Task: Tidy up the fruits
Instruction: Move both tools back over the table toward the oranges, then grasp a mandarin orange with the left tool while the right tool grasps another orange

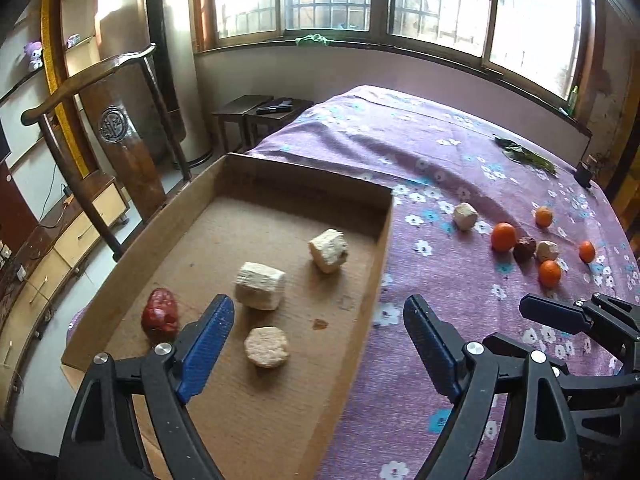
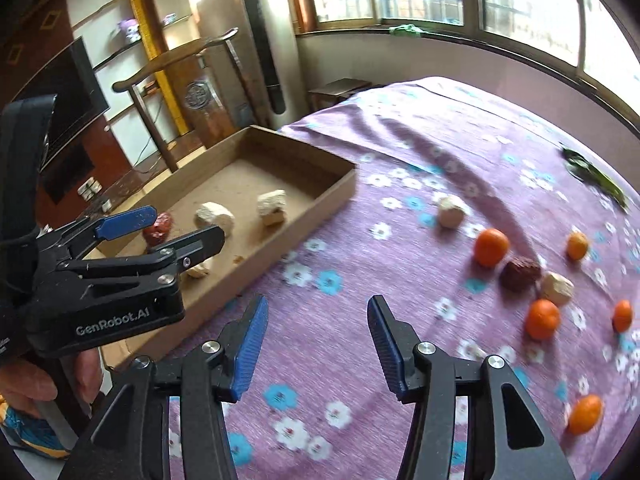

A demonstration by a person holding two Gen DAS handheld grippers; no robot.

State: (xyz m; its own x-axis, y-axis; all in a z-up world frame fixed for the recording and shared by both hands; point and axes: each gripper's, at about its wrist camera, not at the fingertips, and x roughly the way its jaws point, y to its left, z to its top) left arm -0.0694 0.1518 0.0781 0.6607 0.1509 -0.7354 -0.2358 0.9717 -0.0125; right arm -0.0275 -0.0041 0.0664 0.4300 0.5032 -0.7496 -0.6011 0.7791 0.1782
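We see left hand-held gripper (image 1: 318, 336) spread, empty, over cardboard tray (image 1: 384, 240). Right hand-held gripper (image 2: 318, 344) spread, empty, above desk cloth (image 2: 360, 380). Oranges (image 2: 491, 247) ahead-right of it. We judge: between picks; next, reach nearest orange.

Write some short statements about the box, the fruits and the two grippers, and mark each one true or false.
1. The cardboard box holds a red fruit and pale chunks. True.
2. All the oranges lie inside the box. False: they lie on the purple cloth, like the large orange.
3. The left gripper holds a pale chunk. False: its fingers are open and hold nothing.
4. The right gripper is open and empty over the cloth. True.
5. A dark brown fruit lies beside the large orange. True.
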